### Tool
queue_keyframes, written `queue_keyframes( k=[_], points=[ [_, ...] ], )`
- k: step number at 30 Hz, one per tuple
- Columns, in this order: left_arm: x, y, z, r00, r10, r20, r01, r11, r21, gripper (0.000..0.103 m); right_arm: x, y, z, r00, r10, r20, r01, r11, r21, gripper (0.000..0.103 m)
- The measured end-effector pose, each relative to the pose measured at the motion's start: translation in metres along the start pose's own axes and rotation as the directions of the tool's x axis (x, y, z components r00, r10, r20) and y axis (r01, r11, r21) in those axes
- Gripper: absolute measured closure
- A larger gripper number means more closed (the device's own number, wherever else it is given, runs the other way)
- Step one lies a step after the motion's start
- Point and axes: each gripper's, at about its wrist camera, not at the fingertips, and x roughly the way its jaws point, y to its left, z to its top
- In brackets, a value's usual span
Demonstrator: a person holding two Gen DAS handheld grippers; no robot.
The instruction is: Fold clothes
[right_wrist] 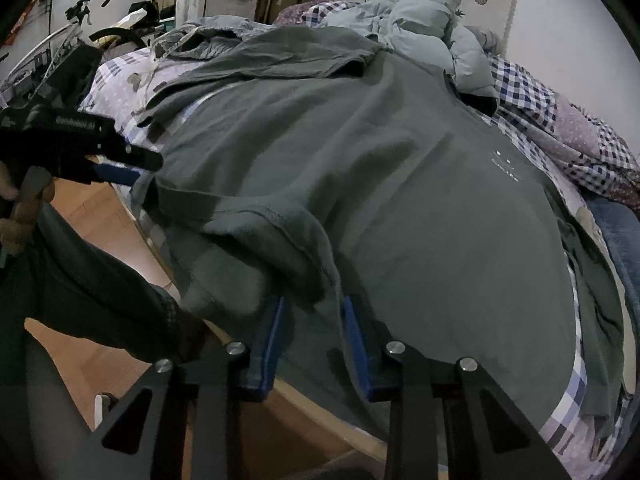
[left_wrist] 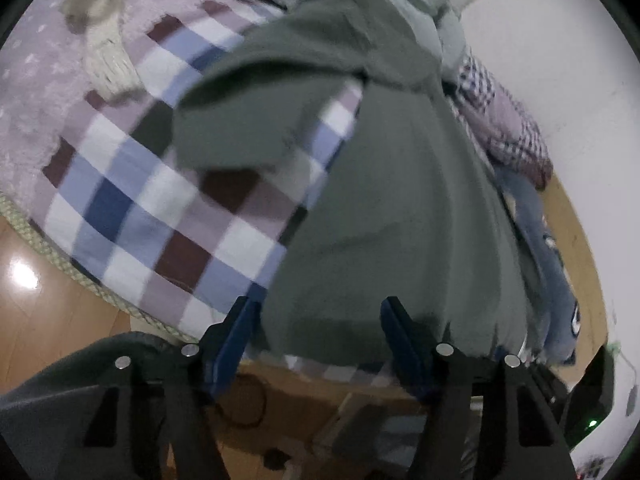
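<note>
T-shirt, grey-green, fills frame centre, spread on the checked bed. We see the left claw gaping at its hem, right claw parted around bunched hem fabric. Folding looks barely begun; sleeve still loose.

We can read very little here. On the black body of the left gripper, seen from the right wrist view, there is a line of small white lettering, but it is too blurred for us to make out more than that it is a short word or two. On the chest of the grey-green T-shirt we see a small white print, a few marks above tiny letters, none of them legible to us.
</note>
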Motion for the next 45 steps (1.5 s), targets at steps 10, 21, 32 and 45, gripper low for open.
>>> queue_keyframes(
  k=[10, 21, 32, 45],
  points=[
    [0.003, 0.01, -0.006, 0.997, 0.075, -0.007, -0.075, 0.996, -0.044, 0.079, 0.005, 0.005, -0.002, 1.0, -0.016, -0.011, 0.016, 1.0, -0.021, 0.078],
    [-0.04, 0.032, -0.003, 0.99, 0.013, 0.141, 0.005, 0.992, -0.13, 0.102, -0.012, 0.049, -0.022, 0.995, -0.094, 0.013, 0.094, 0.953, -0.287, 0.102],
    [-0.072, 0.036, -0.008, 0.977, 0.0, 0.212, 0.031, 0.989, -0.144, 0.102, -0.017, 0.044, -0.039, 0.998, -0.036, -0.043, 0.022, 0.957, -0.29, 0.103],
    [-0.051, 0.044, -0.007, 0.988, 0.071, 0.141, -0.045, 0.983, -0.179, 0.102, 0.0, 0.029, -0.012, 0.999, -0.002, 0.046, 0.008, 0.99, -0.139, 0.066]
  ],
)
